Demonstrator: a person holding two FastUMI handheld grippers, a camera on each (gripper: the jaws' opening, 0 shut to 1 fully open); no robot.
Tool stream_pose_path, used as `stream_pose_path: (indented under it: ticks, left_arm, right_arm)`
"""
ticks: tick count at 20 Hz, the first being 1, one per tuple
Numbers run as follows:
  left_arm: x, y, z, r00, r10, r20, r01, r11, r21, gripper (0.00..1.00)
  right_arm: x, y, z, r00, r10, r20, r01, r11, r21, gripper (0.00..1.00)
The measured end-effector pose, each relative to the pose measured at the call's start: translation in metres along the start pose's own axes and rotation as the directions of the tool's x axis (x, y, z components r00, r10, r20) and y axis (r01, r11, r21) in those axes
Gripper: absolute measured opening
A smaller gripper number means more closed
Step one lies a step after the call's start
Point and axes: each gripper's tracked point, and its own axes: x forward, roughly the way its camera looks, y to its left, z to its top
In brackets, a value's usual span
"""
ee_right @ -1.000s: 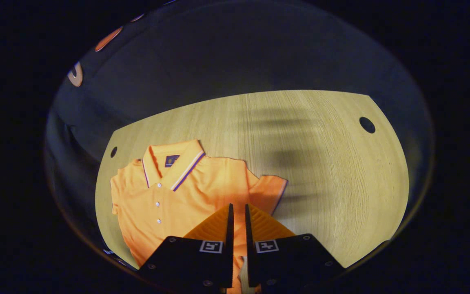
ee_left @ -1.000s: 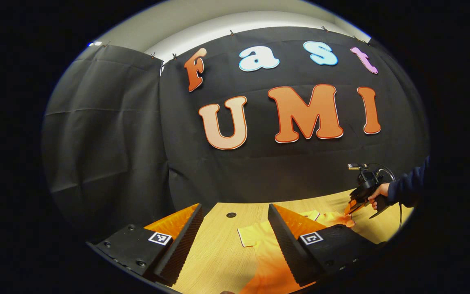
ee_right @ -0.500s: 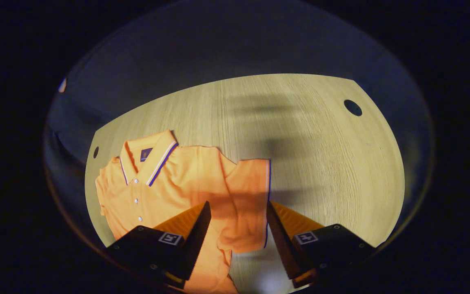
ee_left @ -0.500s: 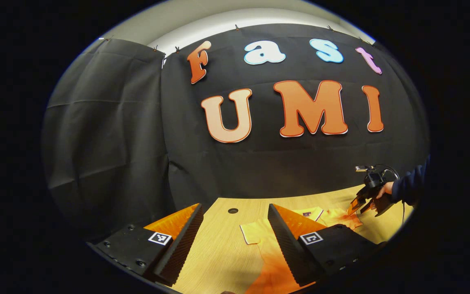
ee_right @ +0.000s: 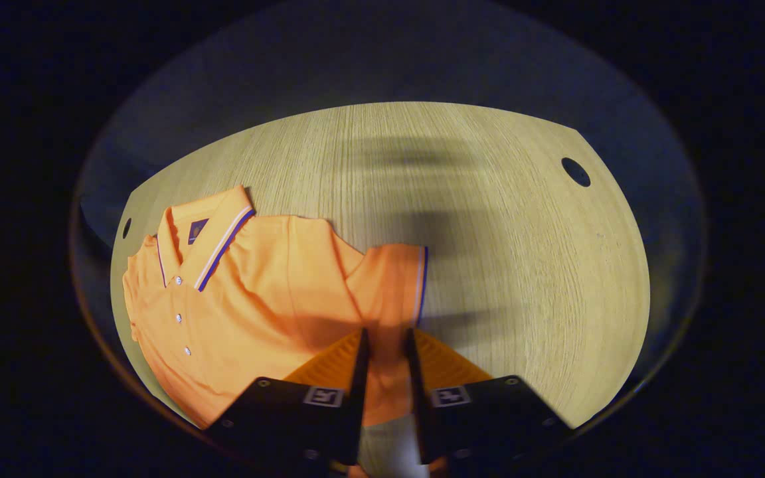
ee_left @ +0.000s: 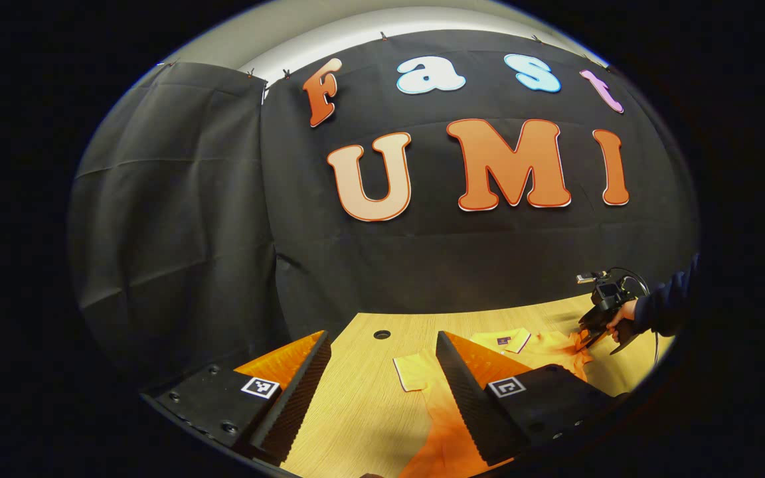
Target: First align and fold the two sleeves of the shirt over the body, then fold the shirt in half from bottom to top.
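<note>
Right gripper view: right gripper (ee_right: 386,345) is pinching the orange polo shirt's sleeve (ee_right: 389,282); thin fabric may be slipping out. Left gripper (ee_left: 382,372) is hanging released.

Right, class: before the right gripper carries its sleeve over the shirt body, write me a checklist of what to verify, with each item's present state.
1. Right gripper closed on the right sleeve: ok, the fingers are nearly together with sleeve cloth between them.
2. Sleeve hem straight, not bunched: ok, the striped edge runs in a clean line.
3. Shirt lying flat, collar and buttons facing up: ok.
4. Left gripper ready on its side: not ok, it is open and holds nothing; the other sleeve lies on the table between its fingers.
5. Table beside the shirt free of objects: ok.
6. Bottom hem of the shirt flat: cannot tell, out of sight.
</note>
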Motion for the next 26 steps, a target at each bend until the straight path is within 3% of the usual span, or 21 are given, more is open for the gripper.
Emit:
stream_pose_path:
  ticks: [1,5,11,13,16,17,19,23,24,25,26]
  left_arm:
    - [0.002,0.0,0.0,1.0,0.001,0.0,-0.001,1.0,0.001,0.99]
    - [0.006,0.002,-0.002,1.0,-0.002,0.003,0.002,1.0,-0.008,0.98]
    - [0.011,0.007,-0.006,1.0,-0.02,-0.004,0.02,0.999,-0.033,0.98]
    - [0.015,0.013,-0.009,1.0,-0.025,-0.006,0.025,0.999,-0.045,0.98]
    - [0.03,0.014,-0.019,0.998,-0.054,-0.032,0.052,0.996,-0.067,0.98]
    - [0.037,0.016,-0.022,0.997,-0.068,-0.046,0.064,0.995,-0.074,0.98]
    - [0.054,0.016,-0.028,0.993,-0.1,-0.07,0.094,0.992,-0.087,0.98]
    - [0.096,0.006,-0.05,0.97,-0.192,-0.15,0.174,0.977,-0.127,0.98]
    - [0.11,0.005,-0.059,0.959,-0.215,-0.185,0.19,0.971,-0.147,0.98]
    - [0.127,0.001,-0.069,0.944,-0.242,-0.224,0.207,0.964,-0.169,0.98]
    - [0.141,-0.004,-0.08,0.924,-0.269,-0.274,0.222,0.956,-0.191,0.98]
  right_arm:
    - [-0.004,0.007,-0.002,0.999,0.045,-0.01,-0.045,0.999,0.006,0.18]
    - [-0.027,0.038,0.016,0.988,0.147,0.048,-0.148,0.988,0.03,0.18]
    - [-0.054,0.078,0.027,0.967,0.233,0.098,-0.233,0.972,-0.017,0.18]
    - [-0.068,0.103,0.024,0.946,0.313,0.083,-0.313,0.95,-0.002,0.18]
    - [-0.082,0.118,0.026,0.936,0.334,0.108,-0.334,0.942,-0.021,0.18]
    - [-0.088,0.124,0.021,0.931,0.35,0.101,-0.35,0.937,-0.022,0.2]
    - [-0.103,0.131,0.016,0.925,0.366,0.106,-0.363,0.931,-0.043,0.52]
    - [-0.14,0.138,0.016,0.911,0.374,0.172,-0.367,0.927,-0.071,0.65]
    - [-0.154,0.139,0.018,0.904,0.376,0.205,-0.369,0.927,-0.075,0.66]
    - [-0.167,0.138,0.019,0.897,0.372,0.24,-0.364,0.928,-0.08,0.6]
    - [-0.18,0.137,0.02,0.891,0.364,0.273,-0.354,0.931,-0.085,0.71]
